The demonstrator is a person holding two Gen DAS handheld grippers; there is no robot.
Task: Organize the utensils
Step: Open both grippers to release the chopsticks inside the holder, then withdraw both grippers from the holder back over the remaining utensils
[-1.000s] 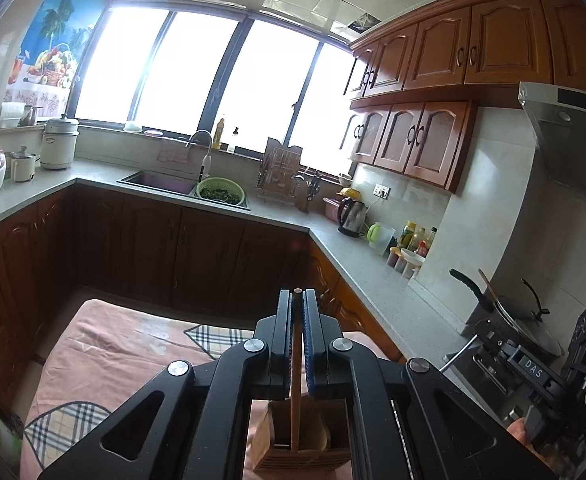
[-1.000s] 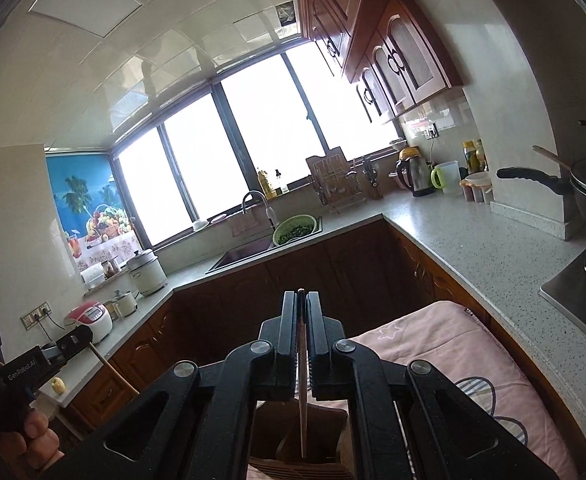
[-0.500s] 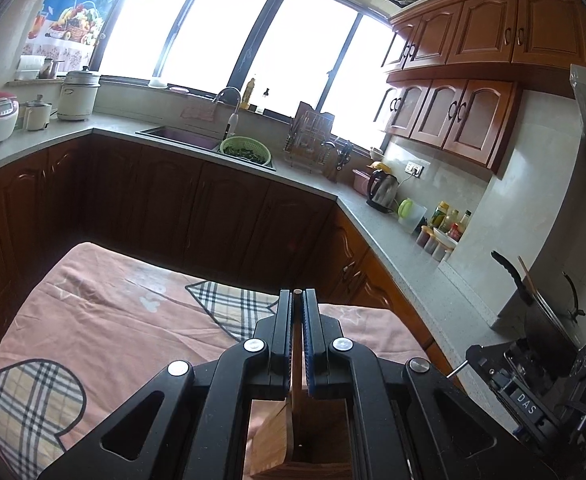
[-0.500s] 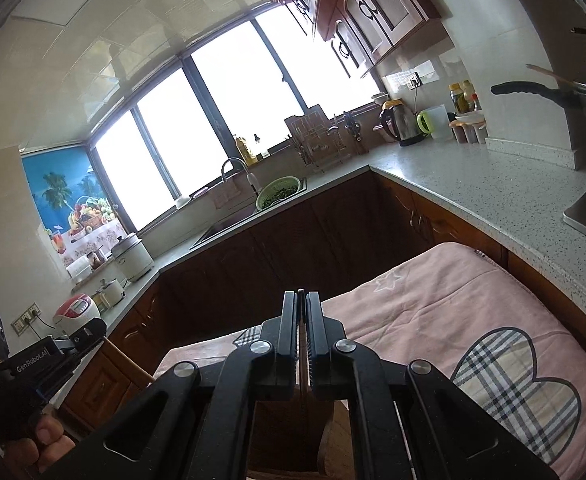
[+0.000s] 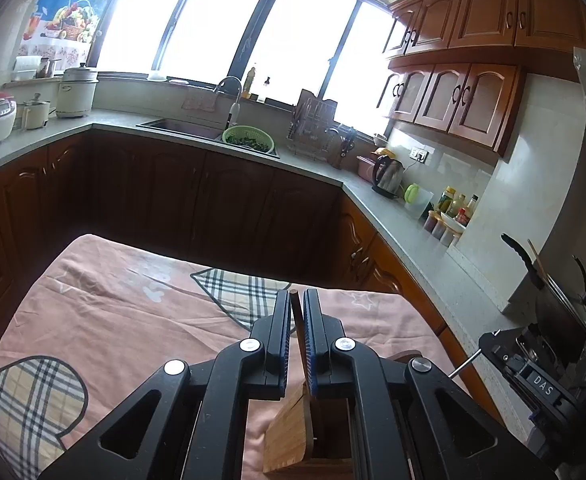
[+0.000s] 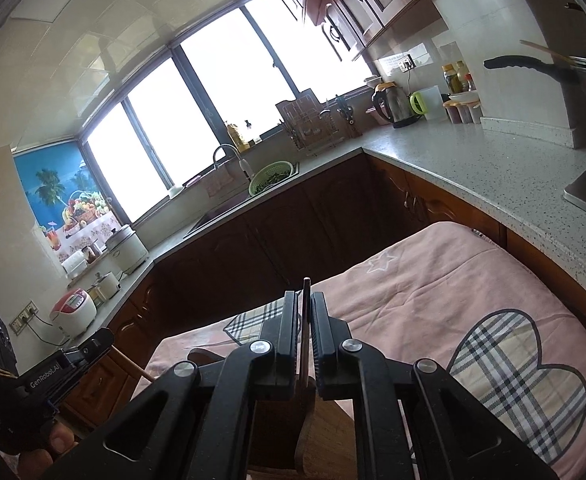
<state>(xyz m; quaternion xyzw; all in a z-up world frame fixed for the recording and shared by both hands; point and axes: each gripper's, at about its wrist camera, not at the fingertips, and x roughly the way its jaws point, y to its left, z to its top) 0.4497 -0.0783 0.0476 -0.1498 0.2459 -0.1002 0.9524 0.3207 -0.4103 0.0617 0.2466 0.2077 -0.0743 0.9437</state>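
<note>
My left gripper (image 5: 296, 294) hangs over a wooden utensil holder (image 5: 289, 428) on the pink cloth. A wooden stick (image 5: 299, 340) stands between its fingers and reaches down into the holder. The jaws are opening: a slit shows at the left pad and the stick leans on the right one. My right gripper (image 6: 304, 296) is above the same holder (image 6: 327, 420). A thin dark utensil (image 6: 306, 320) stands between its fingers with a narrow gap on each side, and these jaws are opening too. Each gripper shows at the edge of the other's view.
The pink cloth with plaid hearts (image 5: 105, 320) covers the table. Dark wood cabinets and a grey counter (image 6: 493, 168) wrap around it, with a sink, a green colander (image 5: 248, 139), a kettle and bottles. A pan with a black handle (image 5: 533, 268) sits at the right.
Both grippers have come down towards the holder, so the utensils now reach deeper into it. Both pairs of jaws, pressed on their utensils before, have parted slightly.
</note>
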